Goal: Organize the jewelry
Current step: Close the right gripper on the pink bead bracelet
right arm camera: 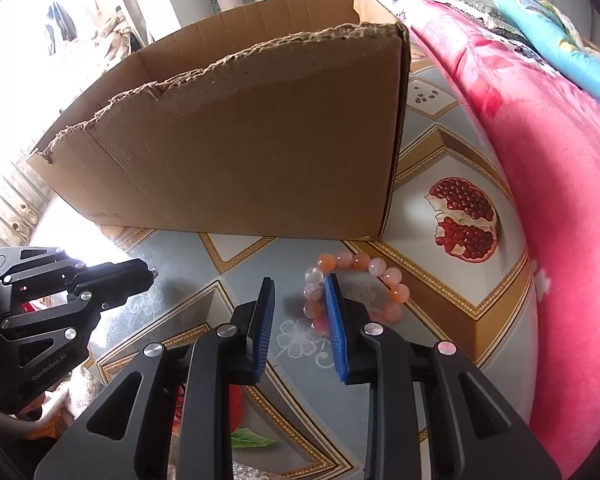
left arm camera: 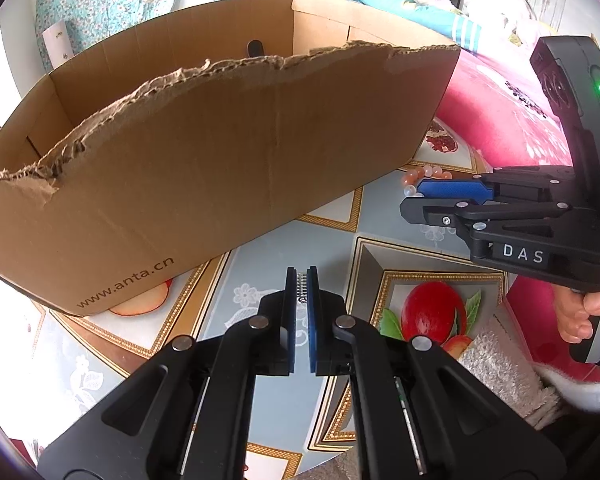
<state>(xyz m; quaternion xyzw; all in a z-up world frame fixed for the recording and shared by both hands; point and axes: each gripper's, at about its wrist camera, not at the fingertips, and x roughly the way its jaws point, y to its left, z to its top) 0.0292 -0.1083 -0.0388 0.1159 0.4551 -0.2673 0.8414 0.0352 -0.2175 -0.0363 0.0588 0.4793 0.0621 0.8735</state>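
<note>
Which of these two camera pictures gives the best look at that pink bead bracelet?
The right wrist view: the bracelet lies on the table as an almost whole ring, only partly covered by one blue finger. The left wrist view shows just a few beads peeking out behind the right gripper.

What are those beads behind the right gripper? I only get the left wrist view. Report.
Observer: A bead bracelet, a closed loop lying flat on the tablecloth.
Operator: Give me the right gripper's jaws.
Observer: The right gripper is open; its pads press on no bead.
Operator: Line it up for me.
Observer: The loop's left side shows in the gap between the fingers; the rest lies off to the right.
</note>
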